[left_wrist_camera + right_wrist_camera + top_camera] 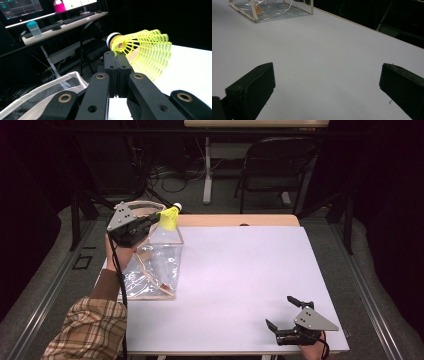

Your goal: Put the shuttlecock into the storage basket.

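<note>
Left gripper (156,218): jaws clamped on the shuttlecock (170,217) above the clear bag (160,265); the bag's mouth partly hidden
Right gripper (282,312): jaws wide apart; low over the table (240,270)

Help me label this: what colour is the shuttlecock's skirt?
Bright yellow mesh on the shuttlecock, clearest in the left gripper view, pinched by the left hand-held gripper.

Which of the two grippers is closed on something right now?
The left gripper, raised above the clear bag, pinches the yellow shuttlecock. The right gripper sits open above the table.
</note>
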`<state>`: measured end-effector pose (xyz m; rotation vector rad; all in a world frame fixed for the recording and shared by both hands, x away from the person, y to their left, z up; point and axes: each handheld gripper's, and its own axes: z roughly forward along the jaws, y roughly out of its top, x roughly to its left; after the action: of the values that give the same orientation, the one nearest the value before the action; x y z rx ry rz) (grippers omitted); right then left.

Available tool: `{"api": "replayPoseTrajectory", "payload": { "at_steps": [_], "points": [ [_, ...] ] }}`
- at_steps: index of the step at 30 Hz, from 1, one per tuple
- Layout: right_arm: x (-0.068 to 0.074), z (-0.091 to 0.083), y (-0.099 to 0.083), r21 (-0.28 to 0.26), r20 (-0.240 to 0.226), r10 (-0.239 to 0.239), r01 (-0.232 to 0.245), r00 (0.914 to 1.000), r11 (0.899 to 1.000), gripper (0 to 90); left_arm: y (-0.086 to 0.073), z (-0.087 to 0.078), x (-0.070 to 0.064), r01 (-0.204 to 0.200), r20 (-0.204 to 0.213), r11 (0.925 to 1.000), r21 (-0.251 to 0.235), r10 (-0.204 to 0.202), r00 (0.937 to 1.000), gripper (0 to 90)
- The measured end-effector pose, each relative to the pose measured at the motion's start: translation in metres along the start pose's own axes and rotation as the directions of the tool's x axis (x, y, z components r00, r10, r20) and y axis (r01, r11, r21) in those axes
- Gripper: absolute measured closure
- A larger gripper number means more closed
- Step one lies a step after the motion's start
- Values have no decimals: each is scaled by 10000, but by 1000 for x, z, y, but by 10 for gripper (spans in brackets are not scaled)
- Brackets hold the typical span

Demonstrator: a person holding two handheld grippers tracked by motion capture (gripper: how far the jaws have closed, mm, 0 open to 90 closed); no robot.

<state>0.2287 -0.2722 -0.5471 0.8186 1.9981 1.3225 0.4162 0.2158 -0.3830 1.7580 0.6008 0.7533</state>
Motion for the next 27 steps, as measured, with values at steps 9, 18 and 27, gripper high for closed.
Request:
{"api": "replayPoseTrajectory", "payload": {
  "at_steps": [9, 18, 27],
  "points": [
    [0, 0, 0, 2, 24, 20, -20, 10000, 10000, 0, 3, -5, 6, 79, -238, 10000, -50, -80, 9997, 898],
    [0, 1, 0, -4, 0, 47, -47, 10000, 10000, 0, 3, -9, 12, 140, -397, 9999, -73, -143, 9991, 898],
    [0, 1, 0, 16, -5, 49, -49, 10000, 10000, 0, 2, -11, 16, 213, -563, 9997, -109, -219, 9982, 898]
  ]
}}
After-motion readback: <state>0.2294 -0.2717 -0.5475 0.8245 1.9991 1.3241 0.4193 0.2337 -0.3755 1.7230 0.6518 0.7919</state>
